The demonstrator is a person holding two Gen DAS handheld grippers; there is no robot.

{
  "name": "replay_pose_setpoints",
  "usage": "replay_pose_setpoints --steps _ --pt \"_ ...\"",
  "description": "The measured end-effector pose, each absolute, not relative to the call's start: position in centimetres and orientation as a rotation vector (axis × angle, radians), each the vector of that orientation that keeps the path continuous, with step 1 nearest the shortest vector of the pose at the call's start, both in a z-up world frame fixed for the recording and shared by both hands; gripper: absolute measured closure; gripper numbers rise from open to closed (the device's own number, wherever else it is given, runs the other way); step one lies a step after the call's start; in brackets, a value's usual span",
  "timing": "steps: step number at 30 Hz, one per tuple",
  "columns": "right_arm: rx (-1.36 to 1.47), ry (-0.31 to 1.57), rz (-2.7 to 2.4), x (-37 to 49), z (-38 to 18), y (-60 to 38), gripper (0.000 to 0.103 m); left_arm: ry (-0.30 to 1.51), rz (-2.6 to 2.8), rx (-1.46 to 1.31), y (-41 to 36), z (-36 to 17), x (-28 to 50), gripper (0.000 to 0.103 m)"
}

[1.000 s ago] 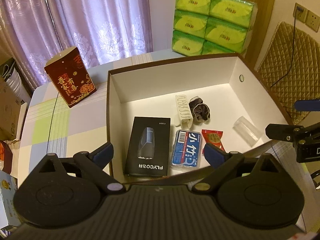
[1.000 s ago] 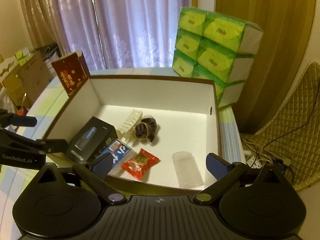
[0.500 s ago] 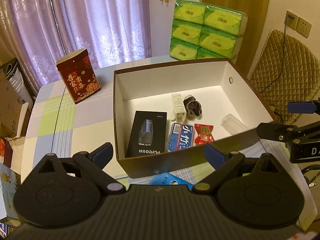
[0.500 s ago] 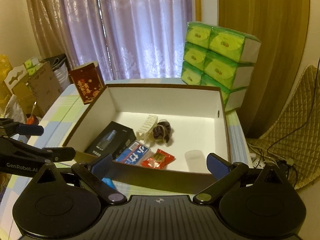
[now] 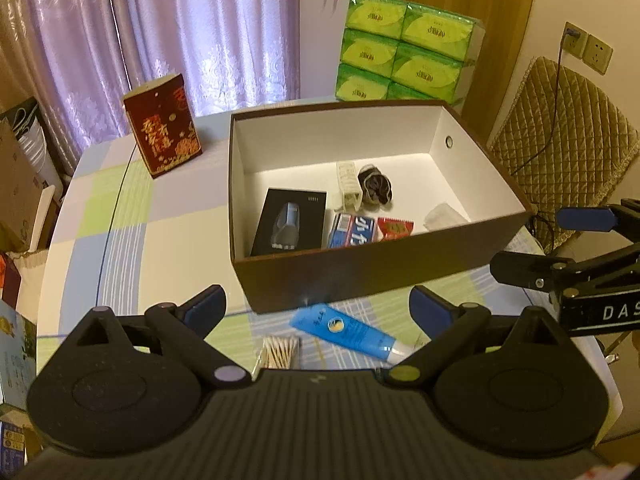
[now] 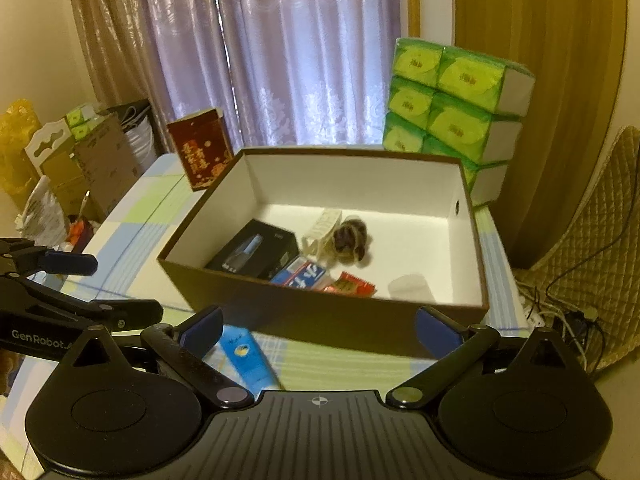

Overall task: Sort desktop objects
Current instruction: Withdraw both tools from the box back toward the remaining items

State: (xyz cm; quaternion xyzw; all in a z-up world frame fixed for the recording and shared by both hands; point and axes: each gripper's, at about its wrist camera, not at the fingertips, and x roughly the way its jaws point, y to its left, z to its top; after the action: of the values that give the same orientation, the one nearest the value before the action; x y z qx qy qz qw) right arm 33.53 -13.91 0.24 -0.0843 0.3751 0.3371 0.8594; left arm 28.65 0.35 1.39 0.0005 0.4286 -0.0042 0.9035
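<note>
A brown box (image 5: 360,272) (image 6: 320,312) with a white inside holds a black shaver box (image 5: 290,222) (image 6: 256,254), a blue packet (image 5: 352,230) (image 6: 302,274), a red sachet (image 5: 394,227) (image 6: 352,284), a white clip (image 5: 348,186), a dark bundle (image 5: 374,186) (image 6: 350,238) and a clear cup (image 5: 444,214) (image 6: 408,286). On the table in front of the box lie a blue tube (image 5: 344,330) (image 6: 246,362) and a bunch of cotton swabs (image 5: 280,354). My left gripper (image 5: 318,306) is open above them. My right gripper (image 6: 318,326) is open too, holding nothing.
A red gift box (image 5: 164,134) (image 6: 202,154) stands at the table's far left. Green tissue packs (image 5: 404,62) (image 6: 452,100) are stacked behind the brown box. A quilted chair (image 5: 560,144) is on the right. Cardboard boxes (image 6: 84,160) sit beyond the table's left edge.
Both grippers have pulled back and up from the brown box. The tube and cotton swabs on the table have come into view. Both stay open.
</note>
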Motion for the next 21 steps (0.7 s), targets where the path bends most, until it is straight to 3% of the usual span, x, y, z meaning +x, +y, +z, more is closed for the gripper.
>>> replay_pose_setpoints --steps 21 --pt "-0.17 0.911 0.689 30.8 -3.5 -14.7 0.003 1.001 0.011 -0.004 1.5 -2.8 24.6 0.006"
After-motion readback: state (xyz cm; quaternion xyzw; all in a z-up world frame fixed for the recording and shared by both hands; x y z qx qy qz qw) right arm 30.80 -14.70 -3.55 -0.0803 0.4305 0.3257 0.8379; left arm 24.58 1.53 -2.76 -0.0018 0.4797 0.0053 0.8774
